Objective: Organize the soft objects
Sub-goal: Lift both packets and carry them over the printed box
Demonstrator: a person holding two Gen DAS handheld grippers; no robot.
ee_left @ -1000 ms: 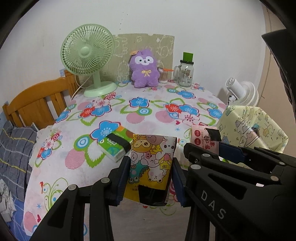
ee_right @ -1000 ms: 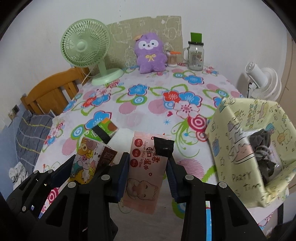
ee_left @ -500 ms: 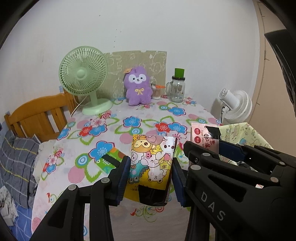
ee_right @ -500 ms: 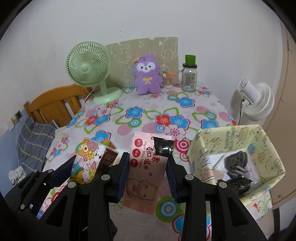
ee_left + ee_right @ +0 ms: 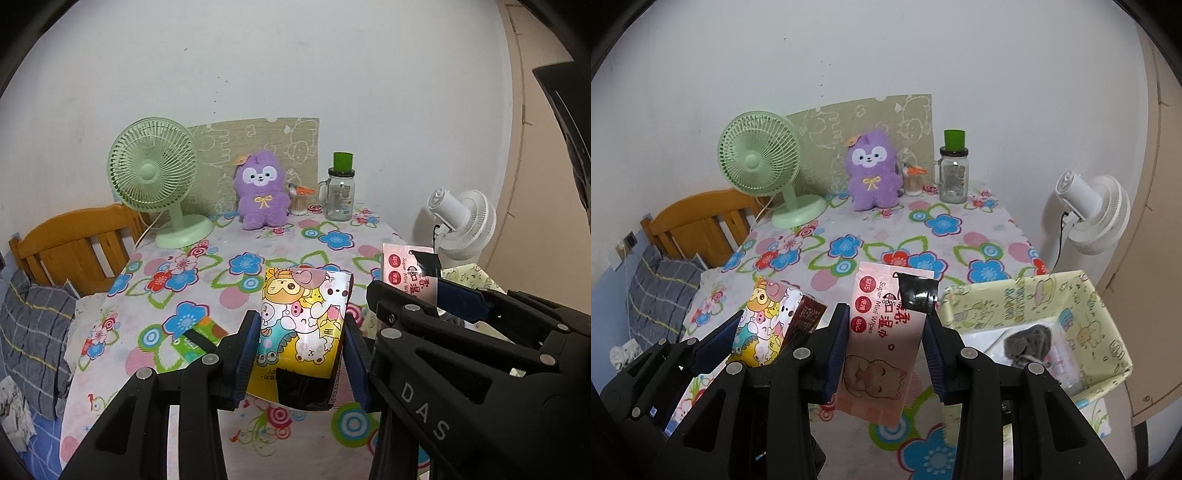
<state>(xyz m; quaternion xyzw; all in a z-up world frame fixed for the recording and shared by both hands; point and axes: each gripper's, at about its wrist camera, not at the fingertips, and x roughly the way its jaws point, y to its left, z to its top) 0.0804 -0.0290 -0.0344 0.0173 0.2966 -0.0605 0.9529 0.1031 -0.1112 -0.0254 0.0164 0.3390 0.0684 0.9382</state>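
My left gripper (image 5: 301, 325) is shut on a cartoon-print tissue pack (image 5: 303, 332) and holds it above the near part of the flowered table (image 5: 258, 266). My right gripper (image 5: 884, 336) is shut on a pink wet-wipes pack (image 5: 881, 343), also lifted; the pack shows at the right of the left wrist view (image 5: 406, 273). A yellow fabric basket (image 5: 1067, 295) sits at the near right, holding a grey soft item (image 5: 1028, 341). A green tissue pack (image 5: 194, 341) lies on the table at the near left. A purple plush toy (image 5: 262, 195) sits at the back.
A green desk fan (image 5: 155, 181), a glass jar with a green lid (image 5: 341, 195) and a small toothpick holder (image 5: 299, 201) stand at the back. A white fan (image 5: 1089, 210) stands off the right edge. A wooden chair (image 5: 74, 247) and plaid cloth (image 5: 33, 332) are at the left.
Both grippers have risen and drawn back from the table with their packs still held. The table and basket now look farther away and lower.
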